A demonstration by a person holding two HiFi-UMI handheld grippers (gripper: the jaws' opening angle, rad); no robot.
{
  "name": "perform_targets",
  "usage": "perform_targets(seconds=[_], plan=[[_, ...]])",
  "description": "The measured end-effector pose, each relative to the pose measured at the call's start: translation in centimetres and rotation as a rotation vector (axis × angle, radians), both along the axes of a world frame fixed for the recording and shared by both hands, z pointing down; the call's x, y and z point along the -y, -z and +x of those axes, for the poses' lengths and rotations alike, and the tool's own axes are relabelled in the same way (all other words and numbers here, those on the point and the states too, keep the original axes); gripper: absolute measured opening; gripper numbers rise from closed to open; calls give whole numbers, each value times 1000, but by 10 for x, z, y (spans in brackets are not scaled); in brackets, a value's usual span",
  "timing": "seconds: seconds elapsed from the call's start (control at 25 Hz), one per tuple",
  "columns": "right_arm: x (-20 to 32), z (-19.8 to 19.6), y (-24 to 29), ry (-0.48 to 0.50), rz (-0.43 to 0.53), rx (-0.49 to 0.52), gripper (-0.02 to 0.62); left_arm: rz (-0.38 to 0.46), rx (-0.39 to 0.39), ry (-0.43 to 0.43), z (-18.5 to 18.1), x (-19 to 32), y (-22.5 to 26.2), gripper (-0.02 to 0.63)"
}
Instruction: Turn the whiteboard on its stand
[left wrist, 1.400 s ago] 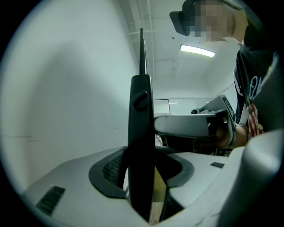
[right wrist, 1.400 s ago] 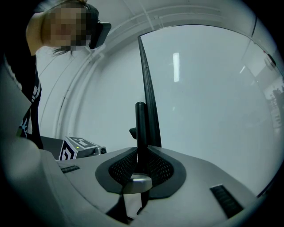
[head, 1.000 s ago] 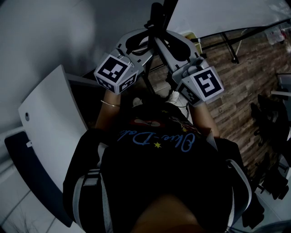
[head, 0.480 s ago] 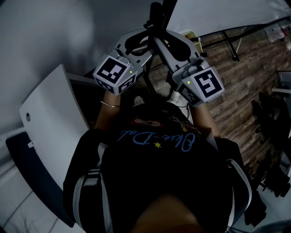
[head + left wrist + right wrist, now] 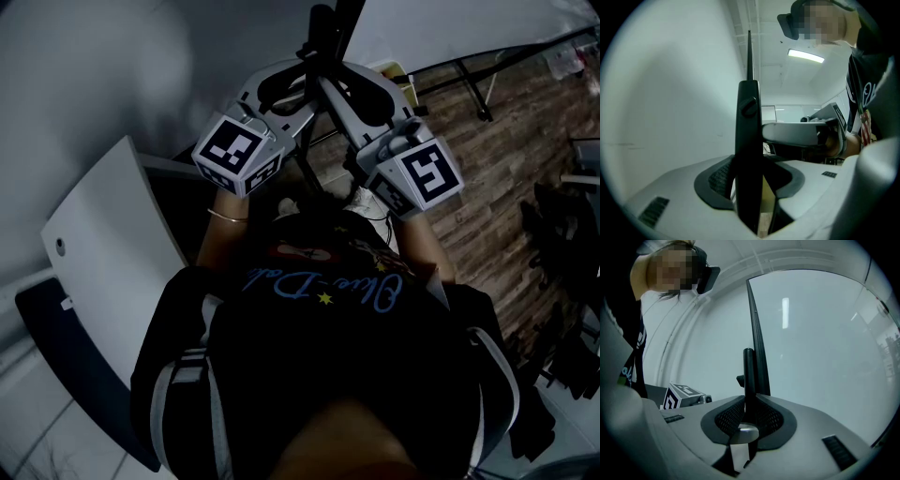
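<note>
- The whiteboard (image 5: 820, 357) stands upright on its stand, seen almost edge-on, just behind the black post (image 5: 749, 371).
- The post is clamped by the right hand-held gripper (image 5: 748, 411). The left hand-held gripper (image 5: 750, 180) appears closed on it too, jaws wide.
- The grip seems taken, and the turn is judged not yet done.
- No writing is seen on the board. The cursive on the shirt (image 5: 323, 286) cannot be read surely.

stand post (image 5: 322, 26): between left tongs (image 5: 750, 180), right tongs (image 5: 748, 414) | whiteboard (image 5: 450, 28): beyond stand post
</note>
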State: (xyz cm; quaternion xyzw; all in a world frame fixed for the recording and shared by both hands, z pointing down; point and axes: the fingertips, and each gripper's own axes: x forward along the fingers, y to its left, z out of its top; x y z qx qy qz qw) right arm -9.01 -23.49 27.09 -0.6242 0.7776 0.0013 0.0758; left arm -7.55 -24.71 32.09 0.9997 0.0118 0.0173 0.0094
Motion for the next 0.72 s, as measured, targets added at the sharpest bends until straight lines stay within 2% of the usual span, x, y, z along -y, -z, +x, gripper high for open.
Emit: perform_targets(seconds=[0.24, 0.44, 0.72], plan=[[0, 1, -1, 5, 25, 9, 75, 12, -7, -13, 0, 0, -1, 184], [-1, 3, -1, 10, 45, 3, 76, 53, 20, -17, -3, -1, -4, 182], [-1, 6, -3, -10, 23, -33, 77, 71, 22, -14, -15, -2, -2, 168]])
